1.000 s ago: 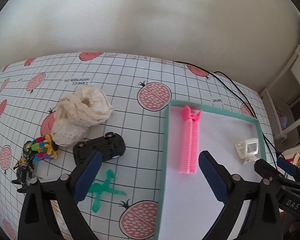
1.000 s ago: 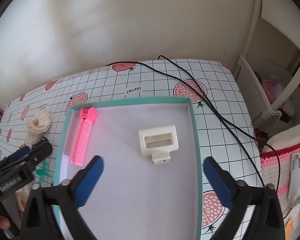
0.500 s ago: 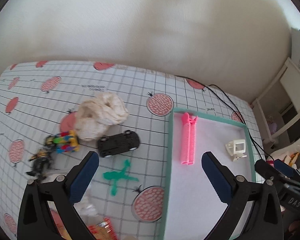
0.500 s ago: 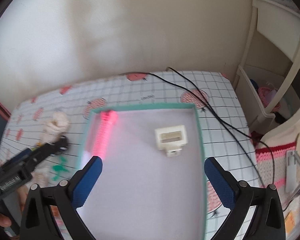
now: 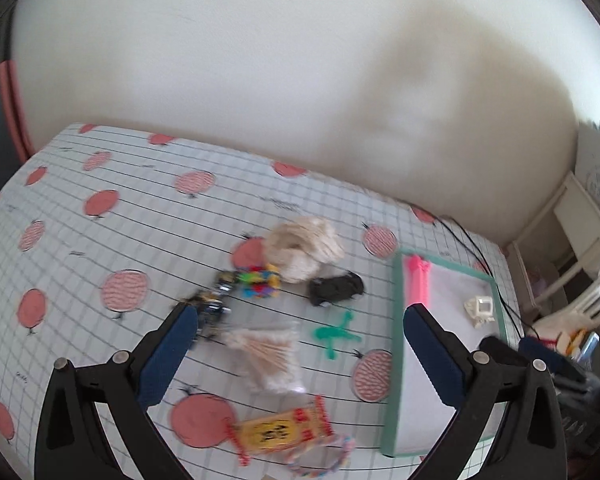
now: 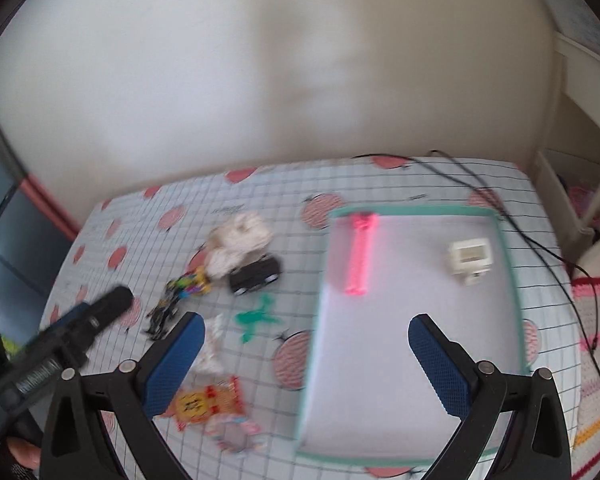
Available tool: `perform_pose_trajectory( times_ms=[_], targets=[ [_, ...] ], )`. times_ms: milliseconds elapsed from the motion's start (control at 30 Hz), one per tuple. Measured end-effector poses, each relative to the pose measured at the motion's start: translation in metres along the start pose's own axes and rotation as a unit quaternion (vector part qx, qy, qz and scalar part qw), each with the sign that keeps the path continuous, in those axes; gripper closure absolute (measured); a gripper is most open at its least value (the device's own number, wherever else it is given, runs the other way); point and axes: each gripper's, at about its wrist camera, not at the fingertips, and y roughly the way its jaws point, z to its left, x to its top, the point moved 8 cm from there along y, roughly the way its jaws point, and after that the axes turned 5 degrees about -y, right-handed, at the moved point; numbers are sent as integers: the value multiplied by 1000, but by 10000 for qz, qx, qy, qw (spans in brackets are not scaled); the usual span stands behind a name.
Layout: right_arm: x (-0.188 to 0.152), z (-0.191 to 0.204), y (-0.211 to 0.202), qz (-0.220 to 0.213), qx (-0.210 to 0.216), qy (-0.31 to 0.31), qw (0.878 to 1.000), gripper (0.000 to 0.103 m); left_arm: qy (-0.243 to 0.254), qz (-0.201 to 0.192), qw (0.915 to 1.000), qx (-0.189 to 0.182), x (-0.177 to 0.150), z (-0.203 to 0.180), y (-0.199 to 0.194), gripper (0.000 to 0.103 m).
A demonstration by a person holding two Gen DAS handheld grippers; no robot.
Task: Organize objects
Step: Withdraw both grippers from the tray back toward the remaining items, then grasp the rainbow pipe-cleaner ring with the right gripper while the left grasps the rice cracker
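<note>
Teal-rimmed tray (image 6: 510, 280) w/ white liner sits on the bench (image 5: 148, 216), which wears a grid cloth w/ pink fruit prints; it's the landmark here. Inside the tray: pink ribbed roller (image 6: 359, 258) lying along the left wall, far end near the back corner, and a small white plastic frame piece (image 6: 470, 260) toward the right wall, well apart from the roller. Left of the tray, outside it, the loose stuff: black toy car (image 6: 256, 276) nearest, cream lacy cloth bundle (image 6: 240, 244) just beyond the car and touching or nearly touching it (blur, can't tell), green plastic figure (image 6: 256, 318) lying flat on the near side of the car, multicoloured bead toy (image 5: 260, 280) and a dark robot figure (image 5: 210, 306) further left. Closer to the cameras, still left of the tray: clear bag of cotton swabs (image 5: 266, 354), then a yellow-red snack packet (image 5: 284, 432) and a pastel braided ring (image 6: 236, 436) at the bench's near edge. Left tongs (image 5: 296, 334) hang above the swab bag area, spread wide, nothing between the blue pads. Right tongs (image 6: 306, 344) hang over the tray's left-front part, likewise spread wide and empty. Black cable (image 6: 540, 240) runs past the tray's right side; white shelving (image 6: 580, 92) stands beyond it. Both views motion-blurred.
</note>
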Motion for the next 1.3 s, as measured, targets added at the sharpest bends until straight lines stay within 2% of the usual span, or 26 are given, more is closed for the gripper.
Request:
perform_pose_trajectory(
  times_ms=[233, 333, 433, 533, 600, 767, 900, 1067, 1300],
  targets=[
    [-18, 45, 17, 366, 233, -474, 9979, 0, -482, -44, 9988, 70, 5, 53, -13, 0],
    [-32, 54, 29, 612, 288, -645, 9956, 0, -603, 213, 9979, 46, -1, 68, -7, 0],
    [-45, 58, 40, 848, 328, -688, 9935, 2, -814, 644, 9946, 2, -15, 80, 2, 0],
    [-58, 61, 48, 1048, 361, -738, 9911, 2, -813, 903, 9918, 382, -28, 93, 13, 0],
    [-66, 63, 53, 1148, 384, -784, 9895, 2, -756, 1033, 9899, 616, -38, 98, 19, 0],
    [-83, 62, 60, 1414, 441, -757, 9861, 3, -724, 1490, 9842, 633, -65, 96, 33, 0],
    [-93, 63, 64, 1556, 383, -890, 9830, 3, -673, 1566, 9820, 816, -74, 97, 35, 0],
    [-102, 66, 70, 1680, 454, -923, 9804, 3, -886, 1809, 9761, 814, -84, 105, 43, 0],
    [-114, 75, 81, 1854, 438, -1109, 9754, 3, -869, 2083, 9702, 882, -99, 107, 53, 0]
  ],
)
